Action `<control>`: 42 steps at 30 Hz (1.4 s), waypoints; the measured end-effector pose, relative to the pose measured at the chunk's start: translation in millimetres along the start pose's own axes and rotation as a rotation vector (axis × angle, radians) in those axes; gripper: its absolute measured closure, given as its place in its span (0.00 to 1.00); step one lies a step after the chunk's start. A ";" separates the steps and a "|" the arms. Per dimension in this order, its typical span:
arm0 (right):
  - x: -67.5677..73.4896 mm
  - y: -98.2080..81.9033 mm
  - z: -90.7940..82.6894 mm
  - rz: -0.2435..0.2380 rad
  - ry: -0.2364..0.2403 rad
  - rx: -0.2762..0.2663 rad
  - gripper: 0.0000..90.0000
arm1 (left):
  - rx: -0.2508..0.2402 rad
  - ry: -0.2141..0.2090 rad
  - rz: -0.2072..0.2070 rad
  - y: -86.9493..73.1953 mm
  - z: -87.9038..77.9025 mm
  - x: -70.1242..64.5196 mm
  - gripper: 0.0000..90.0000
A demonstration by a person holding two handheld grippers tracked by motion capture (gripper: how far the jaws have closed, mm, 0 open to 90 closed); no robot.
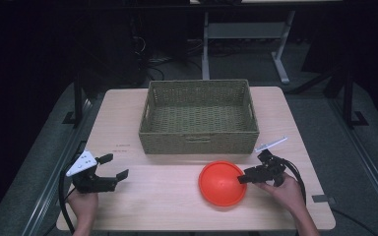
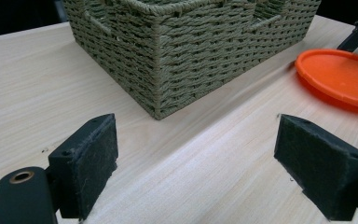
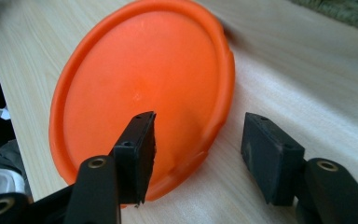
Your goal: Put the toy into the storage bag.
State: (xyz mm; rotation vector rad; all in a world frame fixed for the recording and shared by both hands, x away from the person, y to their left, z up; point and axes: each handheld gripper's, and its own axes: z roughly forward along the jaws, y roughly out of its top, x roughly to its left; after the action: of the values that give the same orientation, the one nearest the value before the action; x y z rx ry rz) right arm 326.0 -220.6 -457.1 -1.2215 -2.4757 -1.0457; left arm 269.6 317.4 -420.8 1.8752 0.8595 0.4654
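Right now the right gripper [image 1: 243, 178] straddles the near rim of the orange plate [image 1: 221, 183], lying flat on the bench [image 1: 167, 196] before the basket [image 1: 199, 140], jaws apart, not yet pinching; the thin rim could slip free. Left gripper [image 1: 117, 167] waits, jaws wide

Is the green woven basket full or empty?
Empty. The high view shows the green woven basket with only its bare woven bottom inside.

Behind the orange plate [image 3: 140, 93], the woven basket [image 3: 340, 9] ran off the frame's top corner, blurred. Small print on the table [image 1: 123, 146] left of the basket was unreadable.
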 end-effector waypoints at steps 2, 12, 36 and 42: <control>0.3 0.9 3.6 -0.002 0.006 0.019 0.51 | 0.003 0.001 0.000 0.0 0.2 0.5 0.14; 0.6 4.8 10.8 -0.003 0.027 0.026 0.58 | -0.003 0.002 -0.002 0.2 0.1 0.1 0.14; 30.2 24.0 -18.4 -0.015 0.049 -0.069 0.91 | -0.005 0.007 0.006 0.5 -1.5 -0.3 0.14; 33.7 26.3 -28.9 -0.015 0.042 -0.093 0.91 | -0.006 0.009 0.004 0.4 -1.6 -0.1 0.14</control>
State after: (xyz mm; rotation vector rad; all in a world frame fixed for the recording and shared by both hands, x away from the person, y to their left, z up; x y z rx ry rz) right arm 320.4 -208.1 -407.3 -1.1960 -2.4334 -1.1900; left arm 268.6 318.2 -419.7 1.8712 0.8594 0.4794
